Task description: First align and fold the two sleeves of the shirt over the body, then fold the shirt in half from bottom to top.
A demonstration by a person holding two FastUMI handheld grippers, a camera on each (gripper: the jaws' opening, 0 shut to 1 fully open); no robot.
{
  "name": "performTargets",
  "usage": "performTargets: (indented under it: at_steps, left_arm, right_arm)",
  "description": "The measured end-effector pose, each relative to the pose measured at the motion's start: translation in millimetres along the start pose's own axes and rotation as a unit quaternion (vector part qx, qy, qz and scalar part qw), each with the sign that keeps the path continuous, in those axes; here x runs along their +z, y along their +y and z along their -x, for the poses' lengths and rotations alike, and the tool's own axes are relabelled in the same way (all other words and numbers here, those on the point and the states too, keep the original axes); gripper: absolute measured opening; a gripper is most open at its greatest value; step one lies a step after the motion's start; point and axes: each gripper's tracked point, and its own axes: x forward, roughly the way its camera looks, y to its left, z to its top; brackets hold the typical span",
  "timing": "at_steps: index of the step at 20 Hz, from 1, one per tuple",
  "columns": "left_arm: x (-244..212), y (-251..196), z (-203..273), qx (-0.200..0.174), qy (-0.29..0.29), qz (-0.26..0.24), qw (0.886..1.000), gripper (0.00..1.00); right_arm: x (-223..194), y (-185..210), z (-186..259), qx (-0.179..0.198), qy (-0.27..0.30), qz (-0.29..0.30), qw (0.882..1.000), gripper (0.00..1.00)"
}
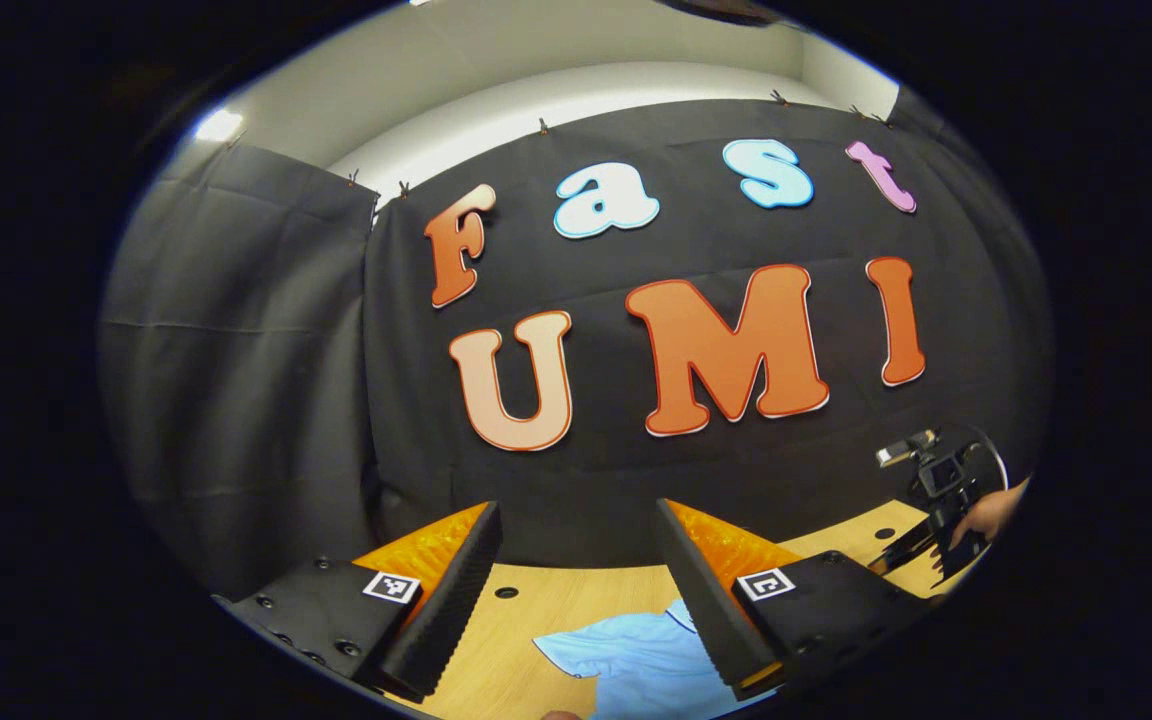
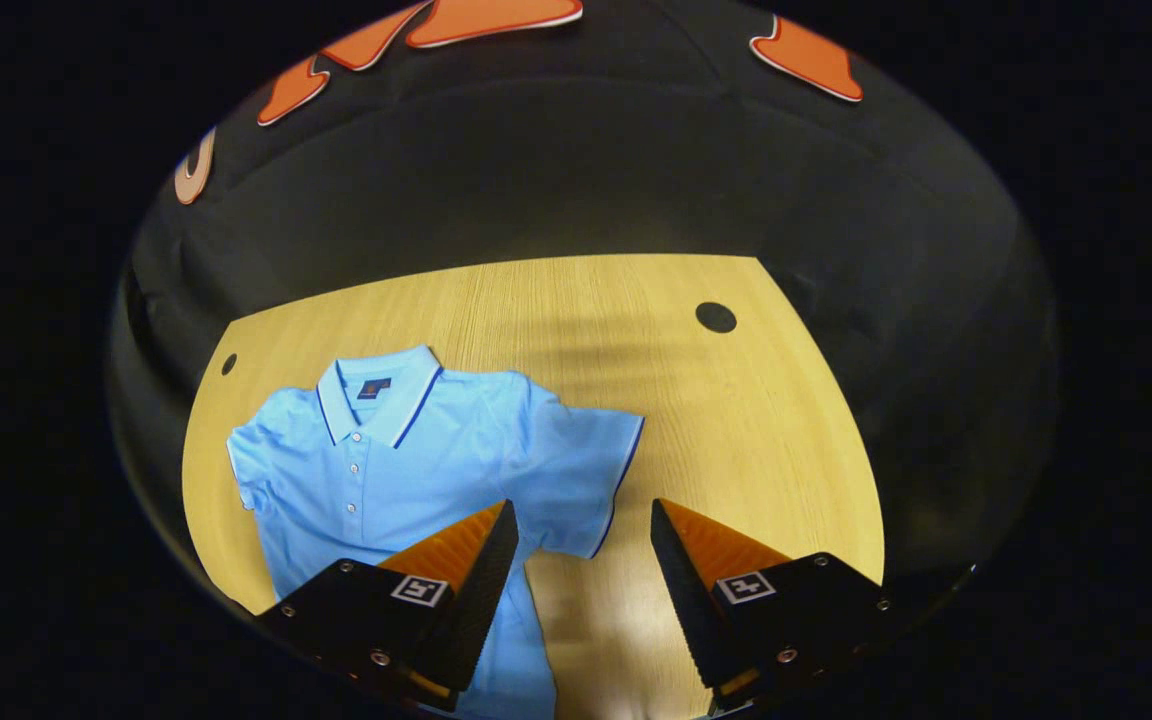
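Observation:
A light blue polo shirt [image 2: 406, 470] lies flat and face up on the wooden table [image 2: 736, 420], collar [image 2: 376, 395] toward the far wall, both short sleeves spread out. My right gripper [image 2: 581, 530] hovers open above the table, by the hem of the sleeve [image 2: 576, 470] on the right of that view, and holds nothing. My left gripper [image 1: 576, 510] is open and empty too, raised and facing the wall. Below it I see a part of the shirt [image 1: 636, 660]. In the left gripper view the right gripper [image 1: 941, 495] appears far right, held by a hand [image 1: 986, 515].
The black cloth wall [image 2: 576, 170] closes off the table's far side. Small dark round holes [image 2: 715, 317] are set in the tabletop, one more near the far left corner [image 2: 228, 364]. Bare wood extends to the right of the shirt.

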Motion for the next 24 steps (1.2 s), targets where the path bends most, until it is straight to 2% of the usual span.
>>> performTargets:
  at_steps: [4,6,8,11,13,14,19,22,23,24]
  left_arm:
    - [12,-3,2,0.008,-0.005,0.005,1.000,1.00]
    - [11,-7,7,0.008,0.001,0.000,1.000,1.00]
    - [7,-7,11,0.012,0.012,-0.007,1.000,0.99]
    - [4,0,16,0.027,0.022,-0.011,0.999,1.00]
    - [3,2,19,0.036,0.027,-0.013,0.999,1.00]
    - [2,2,20,0.038,0.029,-0.014,0.999,0.98]
    - [-4,-5,18,0.038,0.042,-0.024,0.998,0.99]
    - [-21,0,20,0.046,0.065,-0.033,0.996,1.00]
    - [-23,0,20,0.048,0.070,-0.031,0.996,0.99]
    - [-22,0,19,0.049,0.068,-0.030,0.996,1.00]
  right_arm:
    - [-15,4,-35,0.005,0.054,0.005,0.999,0.78]
    - [-20,5,-49,0.007,0.073,0.003,0.997,0.70]
    - [-20,3,-63,0.003,0.079,0.000,0.997,0.72]
    - [-23,-3,-79,-0.006,0.100,-0.020,0.995,0.67]
    - [-28,-2,-87,0.003,0.115,-0.028,0.993,0.63]
    - [-31,-2,-90,0.003,0.121,-0.028,0.992,0.61]
    - [-36,0,-100,-0.001,0.128,-0.001,0.992,0.60]
    - [-34,0,-100,0.001,0.121,0.006,0.993,0.45]
    - [-32,1,-101,0.001,0.117,0.004,0.993,0.34]
    - [-29,0,-101,0.003,0.114,0.004,0.993,0.32]
